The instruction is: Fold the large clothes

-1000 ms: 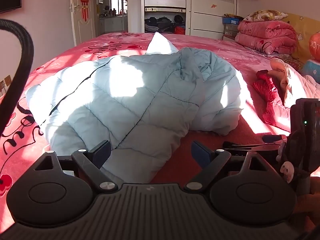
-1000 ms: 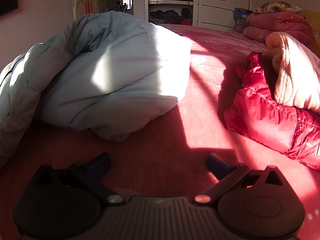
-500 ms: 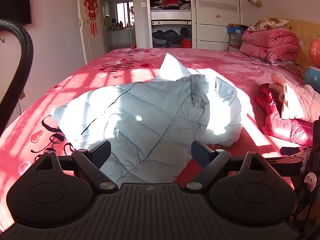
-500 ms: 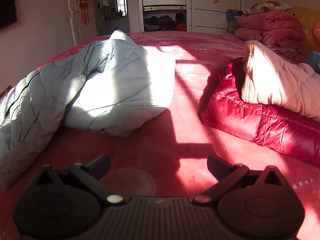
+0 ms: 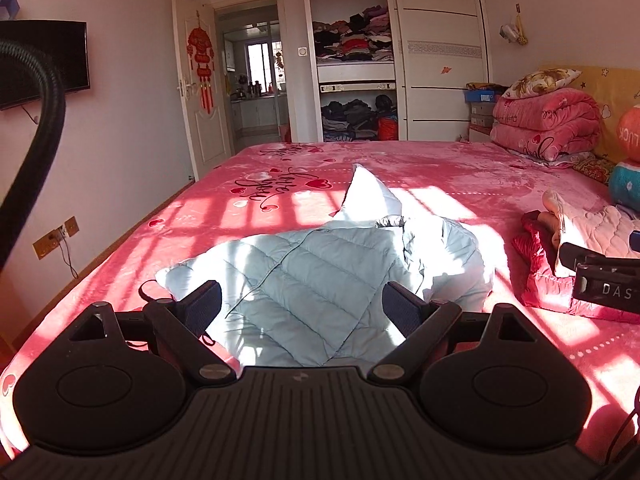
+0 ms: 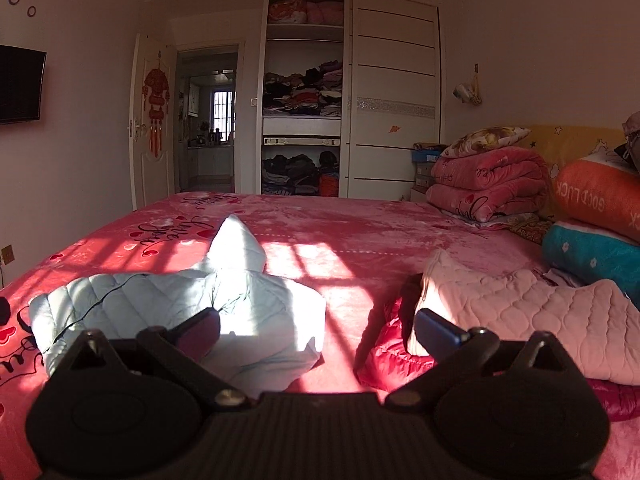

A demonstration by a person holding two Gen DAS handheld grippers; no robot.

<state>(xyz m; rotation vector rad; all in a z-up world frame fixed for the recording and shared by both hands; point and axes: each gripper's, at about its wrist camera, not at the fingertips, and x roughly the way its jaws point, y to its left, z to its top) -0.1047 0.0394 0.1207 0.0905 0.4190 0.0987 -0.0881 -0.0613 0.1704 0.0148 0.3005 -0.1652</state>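
A pale blue quilted down jacket (image 5: 320, 276) lies crumpled on the red bed cover (image 5: 460, 168), its hood pointing away from me. It also shows in the right wrist view (image 6: 168, 304). My left gripper (image 5: 302, 306) is open and empty, held above the jacket's near edge. My right gripper (image 6: 316, 326) is open and empty, above the bed between the blue jacket and a red down jacket (image 6: 388, 356). A pink quilted garment (image 6: 520, 312) lies on top of the red jacket.
Folded pink blankets (image 5: 544, 124) and pillows (image 6: 596, 216) are stacked at the headboard on the right. An open wardrobe (image 5: 352, 64) and a doorway (image 5: 256, 76) stand beyond the bed. The right gripper's body (image 5: 604, 280) shows at the left wrist view's right edge.
Both grippers have risen and pulled back from the bed, so the jacket now looks smaller and lower in both views. Both stay open and empty.
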